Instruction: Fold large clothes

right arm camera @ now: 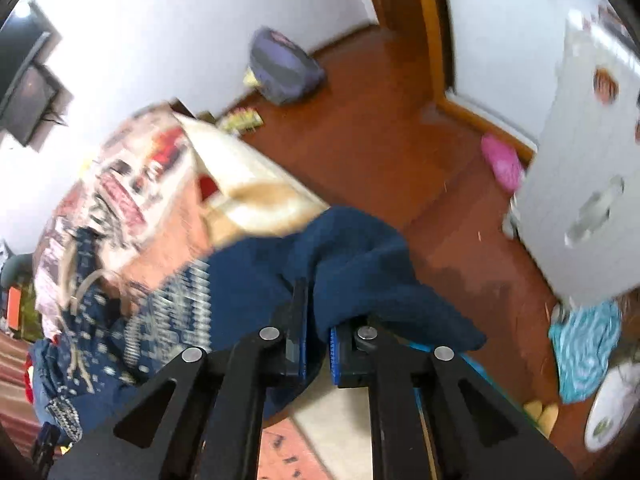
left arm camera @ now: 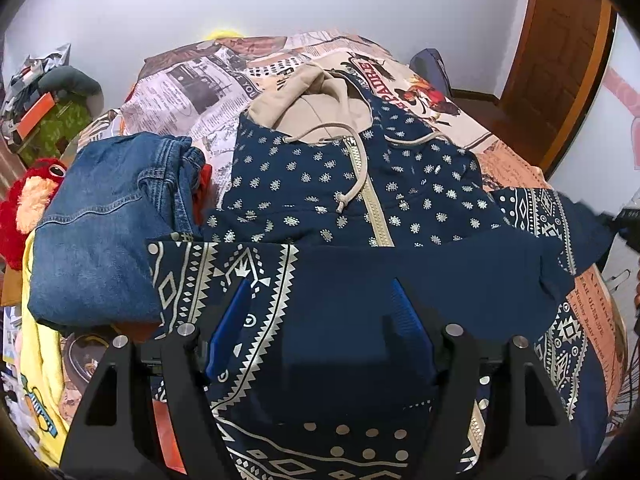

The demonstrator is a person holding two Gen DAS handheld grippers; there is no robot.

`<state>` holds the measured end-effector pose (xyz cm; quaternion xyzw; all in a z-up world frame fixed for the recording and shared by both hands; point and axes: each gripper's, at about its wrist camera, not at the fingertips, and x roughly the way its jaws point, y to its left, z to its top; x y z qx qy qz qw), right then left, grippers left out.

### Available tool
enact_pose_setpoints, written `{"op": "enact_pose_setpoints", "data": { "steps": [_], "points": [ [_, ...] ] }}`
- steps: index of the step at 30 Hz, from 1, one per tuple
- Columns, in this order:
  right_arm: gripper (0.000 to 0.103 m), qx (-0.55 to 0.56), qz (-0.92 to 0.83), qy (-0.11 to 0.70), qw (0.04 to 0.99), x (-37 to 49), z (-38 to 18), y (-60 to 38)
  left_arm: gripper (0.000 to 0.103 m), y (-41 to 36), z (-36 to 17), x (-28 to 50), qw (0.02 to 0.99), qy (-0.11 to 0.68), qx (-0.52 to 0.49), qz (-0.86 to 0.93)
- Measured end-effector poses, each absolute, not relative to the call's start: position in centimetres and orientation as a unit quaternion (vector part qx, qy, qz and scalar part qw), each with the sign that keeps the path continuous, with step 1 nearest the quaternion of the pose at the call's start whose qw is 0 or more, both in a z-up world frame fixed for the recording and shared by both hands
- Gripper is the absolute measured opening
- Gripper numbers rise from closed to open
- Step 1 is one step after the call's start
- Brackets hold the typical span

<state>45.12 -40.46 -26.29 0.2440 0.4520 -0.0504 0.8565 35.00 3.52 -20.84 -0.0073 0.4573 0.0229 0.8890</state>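
Left wrist view: folded blue jeans (left arm camera: 108,224) lie on the bed (left arm camera: 192,92) just left of the navy patterned hoodie (left arm camera: 340,184), with a red plush toy (left arm camera: 28,204) at the bed's left edge. The hoodie lies face up, zipped, its beige hood toward the wall, a sleeve folded across its lower part. The left tool (left arm camera: 320,312) stands wide open over that sleeve, gripping nothing.

Right wrist view, blurred: the right tool (right arm camera: 318,344) is clamped on navy hoodie fabric at the bed's edge, above the red-brown floor (right arm camera: 380,140). A purple bag (right arm camera: 284,68) sits by the wall.

Hoodie (left arm camera: 340,200) spread on bed (left arm camera: 192,92); folded jeans (left arm camera: 108,220) just left; backpack (right arm camera: 284,66) on floor beyond.
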Motion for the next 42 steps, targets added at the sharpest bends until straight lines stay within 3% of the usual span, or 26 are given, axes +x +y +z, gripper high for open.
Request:
{"op": "enact_pose_setpoints", "data": {
  "steps": [9, 18, 25, 33, 42],
  "points": [
    [0.005, 0.206, -0.005, 0.326, 0.923, 43.3, -14.0, -38.2, 0.071, 4.3, -19.4, 34.0, 0.897, 0.441, -0.004, 0.024],
    [0.005, 0.153, 0.107, 0.286, 0.94, 42.7, -8.5, -29.2, 0.071, 5.8, -18.5, 33.0, 0.902, 0.43, -0.02, 0.026],
    [0.005, 0.107, 0.202, 0.328, 0.916, 43.0, -10.9, -19.4, 0.071, 7.2, -17.9, 32.2, 0.905, 0.422, -0.028, 0.029],
    [0.005, 0.063, 0.276, 0.443, 0.851, 44.1, -18.4, -9.9, 0.071, 9.6, -18.2, 31.5, 0.904, 0.422, -0.05, 0.039],
    [0.009, -0.022, 0.298, 0.529, 0.794, 41.6, -24.5, -4.7, 0.071, 11.1, -18.7, 30.7, 0.9, 0.429, -0.057, 0.044]
  ]
}}
